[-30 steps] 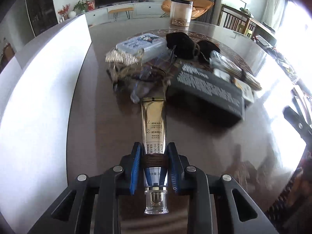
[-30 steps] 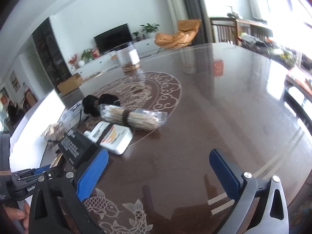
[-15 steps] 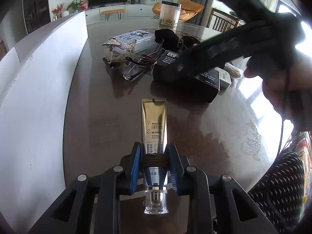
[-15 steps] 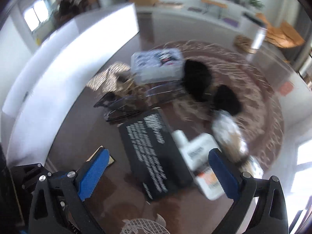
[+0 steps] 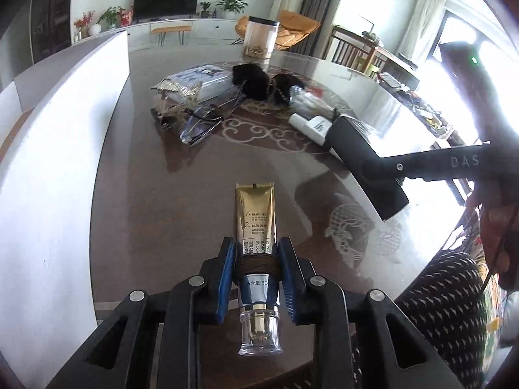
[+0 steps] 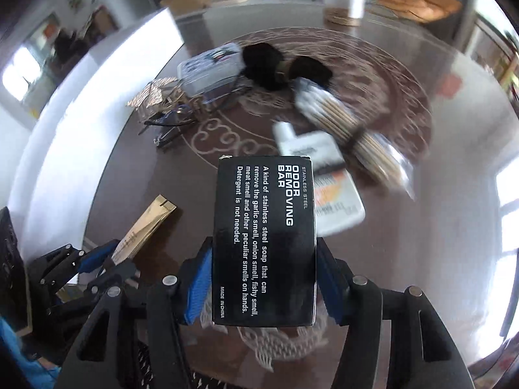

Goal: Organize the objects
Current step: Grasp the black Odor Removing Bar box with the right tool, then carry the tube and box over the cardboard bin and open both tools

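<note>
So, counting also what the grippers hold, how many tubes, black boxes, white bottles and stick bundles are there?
gold tube: 1
black box: 1
white bottle: 1
stick bundle: 1
Total: 4

Left gripper [image 5: 256, 278], blue pads clamped on a gold-and-blue cream tube [image 5: 256, 227] bound by a brown band, clear cap toward the camera, crimped end pointing away over the dark glossy table [image 5: 146, 201]. Right: black gripper arm [image 5: 431, 165] against a black rectangular box [image 5: 363, 162]; jaws not visible. Beyond: white flat bottle [image 5: 311, 124], folded dark-framed spectacles [image 5: 201, 126], black fluffy bundle [image 5: 253, 79], clear lidded jar [image 5: 261, 37]
</note>
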Available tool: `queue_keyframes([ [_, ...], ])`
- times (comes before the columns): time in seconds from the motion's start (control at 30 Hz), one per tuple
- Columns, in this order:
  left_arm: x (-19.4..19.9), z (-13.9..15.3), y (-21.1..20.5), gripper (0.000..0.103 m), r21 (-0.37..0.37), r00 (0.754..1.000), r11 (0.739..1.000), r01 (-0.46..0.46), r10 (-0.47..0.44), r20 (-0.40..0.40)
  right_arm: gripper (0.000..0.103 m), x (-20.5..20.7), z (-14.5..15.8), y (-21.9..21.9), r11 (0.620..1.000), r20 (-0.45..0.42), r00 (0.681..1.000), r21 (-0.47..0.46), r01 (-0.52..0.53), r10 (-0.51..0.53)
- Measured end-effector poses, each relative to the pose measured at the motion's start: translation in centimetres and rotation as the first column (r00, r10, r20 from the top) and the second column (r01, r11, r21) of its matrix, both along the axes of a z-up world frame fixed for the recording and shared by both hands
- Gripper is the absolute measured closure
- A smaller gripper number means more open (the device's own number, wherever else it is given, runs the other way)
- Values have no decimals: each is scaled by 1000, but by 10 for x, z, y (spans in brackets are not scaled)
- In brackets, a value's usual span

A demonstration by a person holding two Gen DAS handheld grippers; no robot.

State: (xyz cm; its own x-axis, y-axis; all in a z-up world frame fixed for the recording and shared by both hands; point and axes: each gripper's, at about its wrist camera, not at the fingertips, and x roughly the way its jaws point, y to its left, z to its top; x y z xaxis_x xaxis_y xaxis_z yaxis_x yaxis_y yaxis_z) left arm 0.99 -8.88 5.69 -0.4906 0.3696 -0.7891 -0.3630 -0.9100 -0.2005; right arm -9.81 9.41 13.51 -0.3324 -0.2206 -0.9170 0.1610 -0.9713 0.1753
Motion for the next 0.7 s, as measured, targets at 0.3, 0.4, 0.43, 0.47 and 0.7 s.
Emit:
queue_keyframes([
  [0.3,-12,23,2,76,54,999,998,-11,13,-33,44,14,21,12,983,-56,992,-154,102,-112],
  [0.4,-11,40,-6,76,84,998,996,-26,31,-63,44,11,27,7,979,-75,990,-175,103,-118],
  [0.43,-11,47,-8,76,95,996,995,-32,39,-79,44,11,30,6,979,-83,990,-176,100,-116],
  [0.47,-12,54,-12,76,105,994,994,-37,47,-95,44,12,34,4,980,-93,989,-174,97,-114],
  [0.7,-5,112,-48,81,211,978,975,-75,113,-177,44,14,51,-9,978,-138,984,-191,82,-109],
])
